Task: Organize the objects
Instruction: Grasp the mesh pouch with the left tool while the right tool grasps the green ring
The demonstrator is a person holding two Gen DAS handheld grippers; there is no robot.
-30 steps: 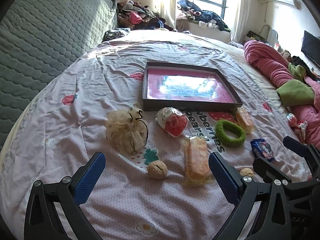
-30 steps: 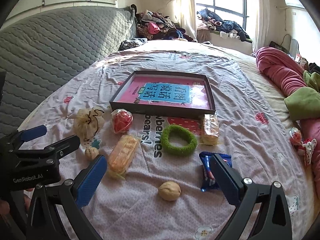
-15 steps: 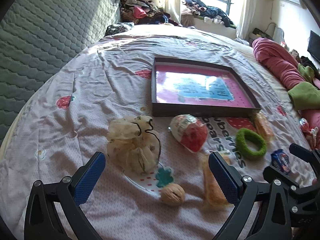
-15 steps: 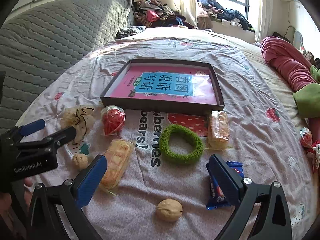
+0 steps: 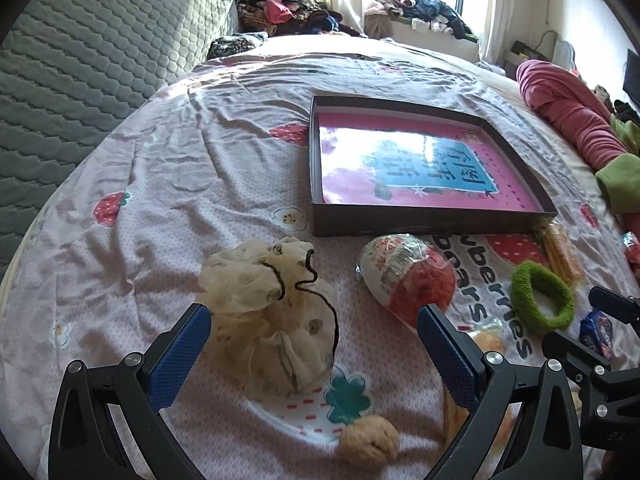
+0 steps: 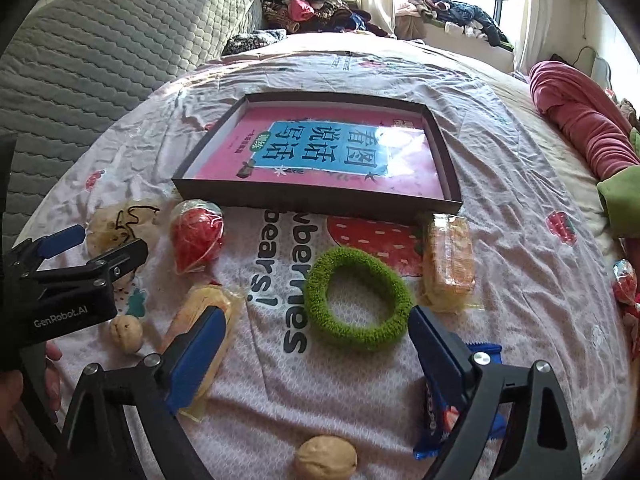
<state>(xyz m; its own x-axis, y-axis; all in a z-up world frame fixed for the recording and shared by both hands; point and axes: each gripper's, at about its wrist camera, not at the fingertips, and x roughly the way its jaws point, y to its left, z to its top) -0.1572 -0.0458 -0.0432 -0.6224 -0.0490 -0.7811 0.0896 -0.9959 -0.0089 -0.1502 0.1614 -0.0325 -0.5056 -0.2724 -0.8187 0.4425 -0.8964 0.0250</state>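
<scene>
Both tongs are hovering over the bed with nothing in them. Left gripper (image 5: 314,340) has its blue pads spread wide, and the cream mesh drawstring pouch with the black cord (image 5: 272,312) sits on the sheet between them, a bit closer to the left pad, not pinched. Right gripper (image 6: 316,340) has its jaws easing inward right now, but they're clear of the fuzzy green ring-shaped hair tie (image 6: 356,298), which lies just ahead between the fingertips, untouched. Around the left one: a tan walnut (image 5: 369,440) near the bottom edge, and a foil-wrapped red and white egg-shaped treat (image 5: 408,276) just beyond the right pad. Around the right one: a second walnut (image 6: 325,460) down low between the fingers, a clear-wrapped orange wafer pack (image 6: 200,332) partly behind the left pad, a blue snack packet (image 6: 440,412) tucked behind the right finger, and another wrapped orange biscuit pack (image 6: 448,264) just right of the hair tie. Further out sits the shallow dark brown box lid with a pink and blue book inside (image 6: 320,196), all on the pinkish strawberry-print bedsheet (image 6: 520,240). Grey quilted headboard (image 6: 100,60) off to the left, rolled pink blanket (image 6: 580,120) on the right.
</scene>
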